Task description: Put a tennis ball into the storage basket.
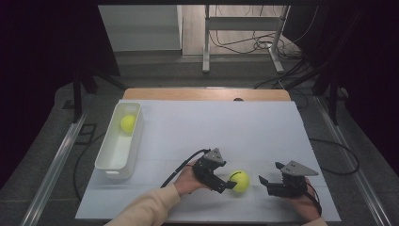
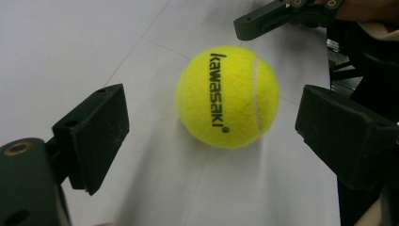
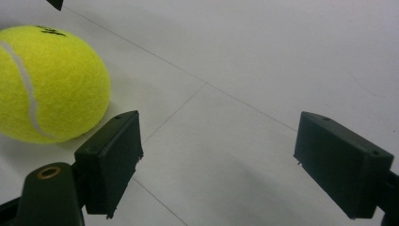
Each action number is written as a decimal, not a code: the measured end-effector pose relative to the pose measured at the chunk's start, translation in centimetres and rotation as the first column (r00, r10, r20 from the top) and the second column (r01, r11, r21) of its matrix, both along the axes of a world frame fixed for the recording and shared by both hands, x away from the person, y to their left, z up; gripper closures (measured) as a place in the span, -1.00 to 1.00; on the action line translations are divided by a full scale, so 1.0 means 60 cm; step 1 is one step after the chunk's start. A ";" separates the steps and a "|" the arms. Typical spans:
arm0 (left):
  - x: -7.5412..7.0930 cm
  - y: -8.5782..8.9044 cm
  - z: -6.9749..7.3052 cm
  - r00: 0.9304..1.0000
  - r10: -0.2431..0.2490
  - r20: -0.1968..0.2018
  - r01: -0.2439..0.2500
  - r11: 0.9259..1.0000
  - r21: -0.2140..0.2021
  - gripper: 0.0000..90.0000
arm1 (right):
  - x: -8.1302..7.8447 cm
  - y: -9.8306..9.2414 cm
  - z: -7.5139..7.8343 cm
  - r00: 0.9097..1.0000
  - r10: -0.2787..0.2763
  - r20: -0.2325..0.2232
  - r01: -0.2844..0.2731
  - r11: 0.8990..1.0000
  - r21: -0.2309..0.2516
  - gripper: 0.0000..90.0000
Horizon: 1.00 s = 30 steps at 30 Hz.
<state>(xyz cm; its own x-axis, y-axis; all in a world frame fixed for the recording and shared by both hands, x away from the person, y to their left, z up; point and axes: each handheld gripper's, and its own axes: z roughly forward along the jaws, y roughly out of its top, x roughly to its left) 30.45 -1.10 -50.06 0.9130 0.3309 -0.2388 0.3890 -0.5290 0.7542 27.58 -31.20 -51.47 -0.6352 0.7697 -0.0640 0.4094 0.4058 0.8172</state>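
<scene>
A yellow tennis ball (image 1: 240,181) printed "kawasaki" lies on the white table sheet (image 1: 211,127) near the front edge. My left gripper (image 1: 229,182) is right up against its left side, open, and the ball (image 2: 228,96) sits just ahead of the gap without touching either jaw. My right gripper (image 1: 269,172) is a short way to the ball's right, open with nothing between its jaws (image 3: 219,136). From there the ball (image 3: 47,82) is off to the left, beside the left jaw. A second yellow ball (image 1: 127,123) rests in a white bin (image 1: 113,157).
The long white bin stands along the sheet's left side. My right gripper's jaw (image 2: 282,14) pokes in beyond the ball in the left gripper view. A person's sleeved left forearm (image 1: 146,209) enters from the bottom. Cables trail on the floor around the table.
</scene>
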 end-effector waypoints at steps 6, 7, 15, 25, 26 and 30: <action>-0.002 -0.010 -0.003 1.000 -0.012 -0.007 0.012 1.000 0.011 -0.78 | 0.000 0.000 0.000 1.000 0.001 0.000 -0.001 1.000 0.003 -0.64; -0.002 -0.012 -0.004 1.000 -0.015 -0.010 0.016 1.000 0.011 -0.78 | 0.000 0.000 0.000 1.000 0.001 0.000 -0.001 1.000 0.002 -0.64; 0.000 -0.026 -0.012 0.999 -0.027 -0.024 0.027 0.999 0.031 -0.81 | 0.000 0.000 0.000 1.000 0.001 0.000 -0.001 1.000 -0.002 -0.64; 0.004 -0.043 -0.021 0.999 -0.028 -0.029 0.030 0.998 0.051 -0.84 | 0.000 0.000 0.000 1.000 0.003 0.000 -0.003 1.000 -0.004 -0.64; 0.004 -0.044 -0.022 0.999 -0.029 -0.030 0.030 0.998 0.053 -0.84 | 0.000 0.000 0.000 1.000 0.003 -0.001 -0.003 1.000 -0.005 -0.64; 0.005 -0.050 -0.024 0.999 -0.027 -0.033 0.029 0.998 0.054 -0.84 | 0.000 0.000 0.000 1.000 0.003 -0.001 -0.003 1.000 -0.004 -0.64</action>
<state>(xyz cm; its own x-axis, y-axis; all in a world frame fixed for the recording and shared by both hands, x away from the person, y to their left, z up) 30.76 -4.08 -51.52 0.9141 0.3188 -0.2507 0.3973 -0.5796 0.7115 27.57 -31.21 -51.49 -0.6376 0.7675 -0.0661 0.4090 0.4100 0.8152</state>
